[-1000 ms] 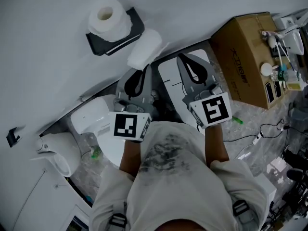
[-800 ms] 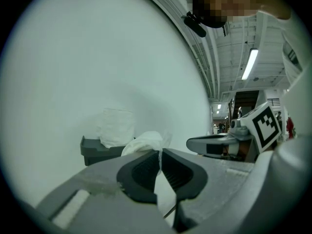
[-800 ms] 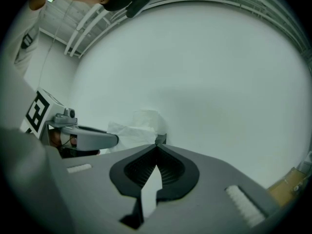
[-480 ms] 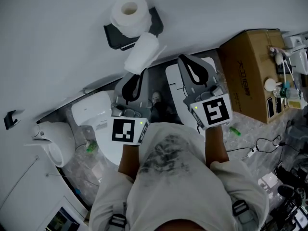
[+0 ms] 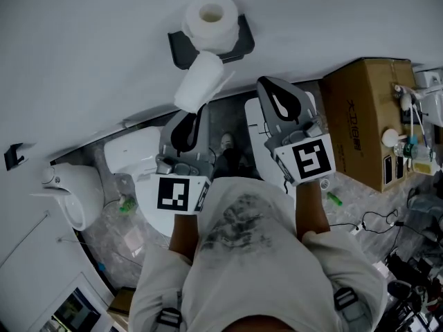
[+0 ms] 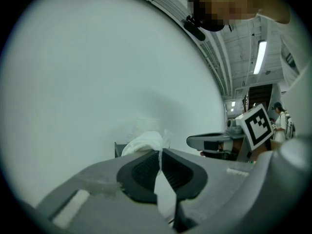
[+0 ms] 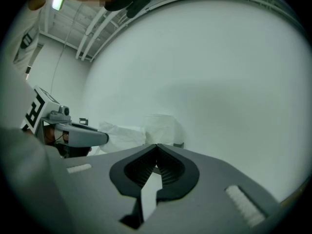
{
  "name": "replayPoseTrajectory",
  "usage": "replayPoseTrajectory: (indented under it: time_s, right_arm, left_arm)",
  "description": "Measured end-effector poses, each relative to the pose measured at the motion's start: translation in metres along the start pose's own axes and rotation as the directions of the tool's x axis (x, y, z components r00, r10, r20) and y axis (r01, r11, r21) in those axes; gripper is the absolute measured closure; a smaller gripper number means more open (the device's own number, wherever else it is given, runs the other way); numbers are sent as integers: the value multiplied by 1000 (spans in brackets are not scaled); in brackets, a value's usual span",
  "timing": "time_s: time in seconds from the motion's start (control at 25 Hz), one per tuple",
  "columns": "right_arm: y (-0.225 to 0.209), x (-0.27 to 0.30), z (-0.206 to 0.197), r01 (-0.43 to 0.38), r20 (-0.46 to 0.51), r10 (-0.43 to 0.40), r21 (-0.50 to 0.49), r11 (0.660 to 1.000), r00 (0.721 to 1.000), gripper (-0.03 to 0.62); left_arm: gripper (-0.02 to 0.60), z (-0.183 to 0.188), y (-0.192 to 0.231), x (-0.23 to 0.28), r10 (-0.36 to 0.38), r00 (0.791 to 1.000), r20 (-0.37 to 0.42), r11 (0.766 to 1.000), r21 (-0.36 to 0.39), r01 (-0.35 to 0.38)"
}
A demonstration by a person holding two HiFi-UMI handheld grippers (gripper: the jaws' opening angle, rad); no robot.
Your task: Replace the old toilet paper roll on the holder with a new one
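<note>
Since a second ago the paper roll (image 5: pixel 197 81) held in the left gripper (image 5: pixel 201 111) has come closer to the wall holder (image 5: pixel 180 52). Its upper end now lies just under the holder's front edge, where before it hung off to the lower right. Holder and rolls also sit further right in the head view than they did.

That roll is white, somewhat squashed, and tilted with its lower end toward the person. The left gripper view shows the jaws nearly together, pinching a thin fold of its paper, with the bulk of the roll (image 6: pixel 144 143) just beyond the tips.

A dark tray fixed to the white wall (image 5: pixel 83 61) forms the holder. One second roll (image 5: pixel 211 19) stands on it on end, its core hole facing the camera. I cannot tell which roll is the old one.

Beside the left gripper, the right gripper (image 5: pixel 265 83) points at the wall. Its jaws are pressed together with nothing between them, as the right gripper view shows (image 7: pixel 156 146). From there the held roll (image 7: pixel 122 133) lies left of the second roll (image 7: pixel 161 128).

Further out, a white toilet (image 5: pixel 131 159) stands below and to the left. At the right a cardboard box (image 5: pixel 360 109) rests on the floor with its top closed, so any contents are hidden. Small bottles (image 5: pixel 405 106) stand just past its right edge.
</note>
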State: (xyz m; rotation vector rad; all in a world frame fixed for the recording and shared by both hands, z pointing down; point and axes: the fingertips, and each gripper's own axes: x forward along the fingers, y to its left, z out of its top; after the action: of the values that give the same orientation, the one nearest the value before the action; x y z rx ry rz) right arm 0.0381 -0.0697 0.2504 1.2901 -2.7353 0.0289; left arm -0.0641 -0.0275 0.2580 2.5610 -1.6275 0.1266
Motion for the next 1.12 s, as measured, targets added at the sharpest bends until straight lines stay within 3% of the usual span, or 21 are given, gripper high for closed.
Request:
replayPoseTrajectory:
  time_s: [0.32, 0.68, 1.12]
  right_arm:
    - [-7, 9, 2, -39, 20, 39, -6, 999, 999, 585]
    - [8, 44, 17, -42, 22, 42, -22, 999, 999, 553]
    - [2, 69, 27, -30, 23, 31, -23, 999, 999, 433]
  left_arm:
    - [566, 2, 6, 1, 66, 998, 8, 998, 0, -66]
    - [566, 17, 48, 0, 89, 996, 31, 996, 8, -90]
    - [566, 29, 72, 13, 98, 994, 46, 995, 7, -98]
